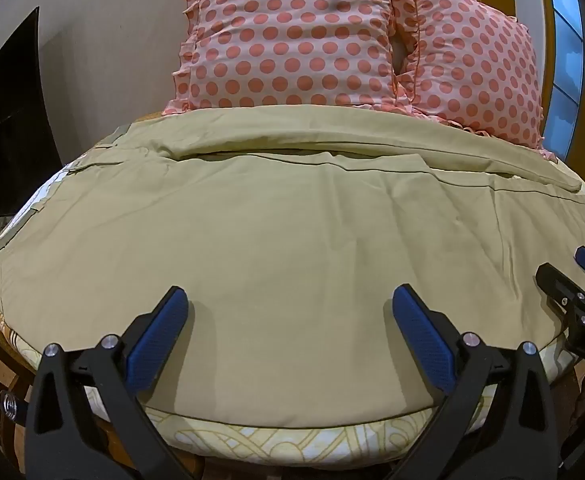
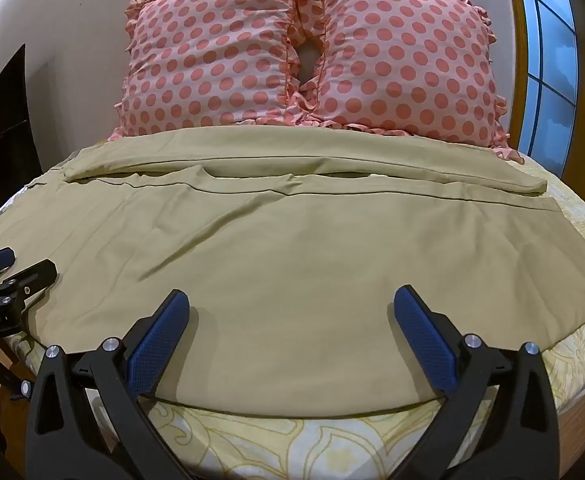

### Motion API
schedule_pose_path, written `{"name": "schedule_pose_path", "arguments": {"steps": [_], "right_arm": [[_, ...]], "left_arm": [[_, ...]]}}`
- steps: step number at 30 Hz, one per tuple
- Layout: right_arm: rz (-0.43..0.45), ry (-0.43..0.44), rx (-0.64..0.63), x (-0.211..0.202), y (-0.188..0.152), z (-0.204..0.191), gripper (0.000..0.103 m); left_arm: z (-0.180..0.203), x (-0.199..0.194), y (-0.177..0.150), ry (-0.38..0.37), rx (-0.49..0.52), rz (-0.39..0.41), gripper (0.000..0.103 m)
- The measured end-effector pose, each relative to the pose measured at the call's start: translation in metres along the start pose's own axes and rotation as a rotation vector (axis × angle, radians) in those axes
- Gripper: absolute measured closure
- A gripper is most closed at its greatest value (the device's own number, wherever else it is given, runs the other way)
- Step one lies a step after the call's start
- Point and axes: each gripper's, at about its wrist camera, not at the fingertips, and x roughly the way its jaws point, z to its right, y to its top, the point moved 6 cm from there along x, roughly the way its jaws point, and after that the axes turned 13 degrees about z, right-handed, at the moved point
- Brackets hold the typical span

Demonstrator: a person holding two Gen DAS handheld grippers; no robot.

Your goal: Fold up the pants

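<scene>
Khaki pants [image 1: 292, 240] cover most of the bed [image 1: 252, 444], laid sideways with the waistband toward the left and the leg ends toward the right; the waistband runs off into the curved left edge of the left wrist view, so its details are hard to make out there. One leg lies farther back, its upper edge tucked against two pink polka-dot pillows [image 1: 292, 40], and the dark gap between the two legs hides whatever lies under it. Only a thin strip of the yellow patterned bedsheet [image 2: 292, 440] shows along the near side of the bed, the rest being buried under the fabric. A dark panel [image 1: 8, 128] at the far left is cut off by the lens rim, and a window [image 2: 548, 60] at the far right is squeezed into a sliver. The left tool [image 1: 290, 312] has its blue-padded fingers [image 1: 156, 344] spread wide over the near leg close to its front hem; nothing sits between them, and whether the tips press the cloth cannot be told. In the right wrist view the left tool [image 2: 14, 266] appears only partly at the left border. The right tool [image 2: 291, 312] is likewise spread wide over the near leg by the hem, holding nothing, with contact unclear; in the left wrist view it [image 1: 568, 268] is cut off at the right edge.
</scene>
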Motion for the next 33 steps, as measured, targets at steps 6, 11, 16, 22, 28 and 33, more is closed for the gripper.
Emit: {"name": "schedule_pose_path", "arguments": {"steps": [6,11,16,22,28,33], "right_arm": [[0.003,0.000,0.000,-0.0001,-0.0002,-0.0001,0.001],[0.003,0.000,0.000,-0.0004,-0.0002,-0.0004,0.001],[0.005,0.000,0.000,-0.0008,-0.0002,-0.0007,0.001],[0.006,0.000,0.000,-0.0010,0.0000,-0.0007,0.001],[0.007,0.000,0.000,-0.0011,0.0004,-0.0005,0.001],[0.008,0.000,0.000,-0.0010,0.0004,-0.0007,0.001]], "left_arm": [[0.0000,-0.0001,0.0002,0.001,0.001,0.003,0.002],[0.0000,-0.0001,0.0004,0.001,0.001,0.004,0.002],[0.0000,-0.0002,0.0004,0.001,0.001,0.006,0.002],[0.0000,-0.0002,0.0005,0.001,0.001,0.007,0.002],[0.0000,-0.0002,0.0005,0.001,0.001,0.007,0.002],[0.0000,-0.0002,0.0006,0.001,0.002,0.008,0.002]]}}
